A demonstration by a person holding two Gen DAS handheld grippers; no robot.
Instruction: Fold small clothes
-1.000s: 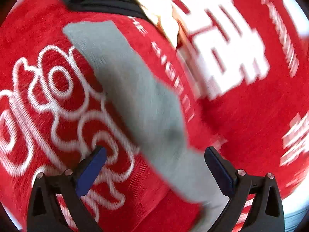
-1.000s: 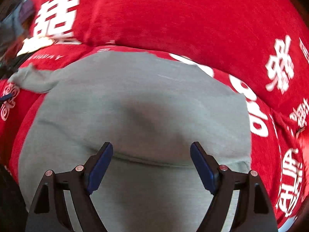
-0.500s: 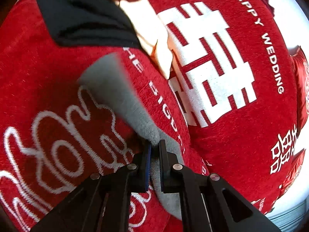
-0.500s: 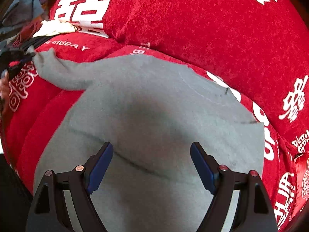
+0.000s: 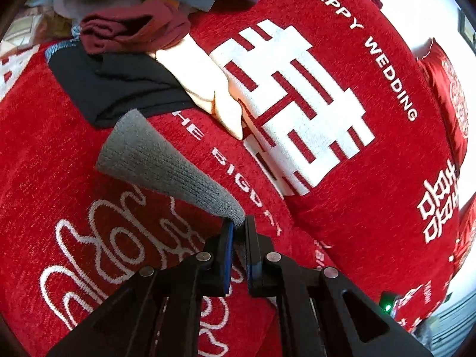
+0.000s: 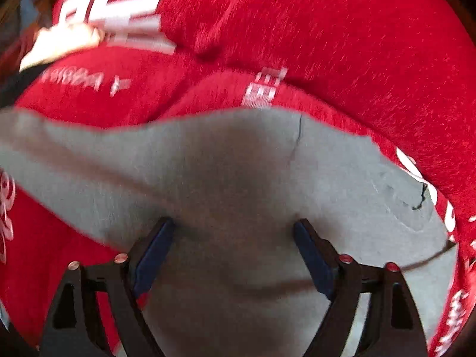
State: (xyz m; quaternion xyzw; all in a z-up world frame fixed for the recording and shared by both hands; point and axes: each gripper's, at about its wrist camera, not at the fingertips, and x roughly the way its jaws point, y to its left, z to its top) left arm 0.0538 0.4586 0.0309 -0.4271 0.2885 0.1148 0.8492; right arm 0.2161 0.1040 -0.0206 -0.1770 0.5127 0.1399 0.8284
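Red blanket [image 5: 372, 178] beyond gray sleeve edge [image 5: 166, 166]

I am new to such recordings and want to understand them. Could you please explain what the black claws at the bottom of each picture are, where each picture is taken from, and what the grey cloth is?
There is no robot: a person holds a two-finger gripper in each hand, each with a camera looking along its fingers. In the left view, the left gripper is shut on the ribbed sleeve end of a grey garment, lifting it off a red printed cover. Behind lies a pile of other clothes. In the right view, which is blurred, the right gripper hangs over the grey garment's body. Its jaws are opening, gripping nothing.
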